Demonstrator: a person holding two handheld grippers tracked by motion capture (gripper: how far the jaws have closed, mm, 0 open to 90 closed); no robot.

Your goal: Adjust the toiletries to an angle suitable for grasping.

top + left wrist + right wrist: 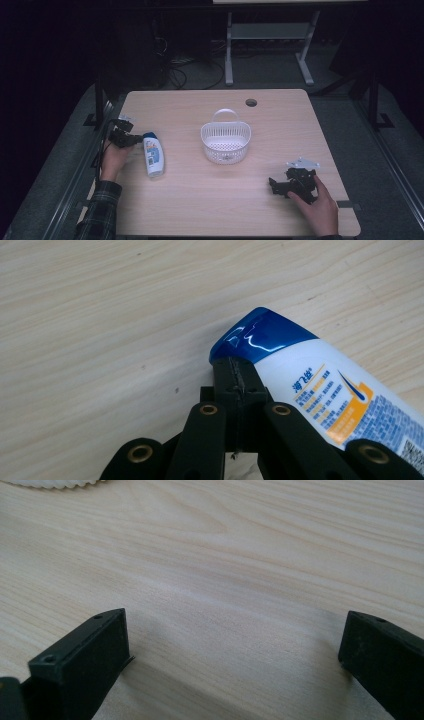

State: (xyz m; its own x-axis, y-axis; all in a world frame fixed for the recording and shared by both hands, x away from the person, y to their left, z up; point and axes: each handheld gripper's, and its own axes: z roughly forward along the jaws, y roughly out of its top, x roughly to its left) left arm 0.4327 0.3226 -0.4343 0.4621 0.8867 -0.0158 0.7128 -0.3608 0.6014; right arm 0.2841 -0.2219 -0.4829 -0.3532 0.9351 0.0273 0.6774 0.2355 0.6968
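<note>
— Pale wood runs under both my claws, a table with dark floor all round it. What do you want to know?

— Your left claw: is it open?

— No. Seen from the left gripper view, the two black jaws are pressed flat together with nothing between them. Their joined tips sit right at the blue cap of a shampoo bottle, touching it or a hair short; I cannot tell which.

— Where does the bottle lie?

— On its side on the wood, just ahead of that claw's tips and stretching off to their right, cap end nearest.

— And your right claw?

— Wide open. In the right gripper view its jaws stand far apart over bare wood, holding nothing and touching nothing. My hand rests behind it near the table's edge.

— Anything else close by?

— A white basket with a handle stands ahead of the right claw, well apart from it, between my two claws.
</note>
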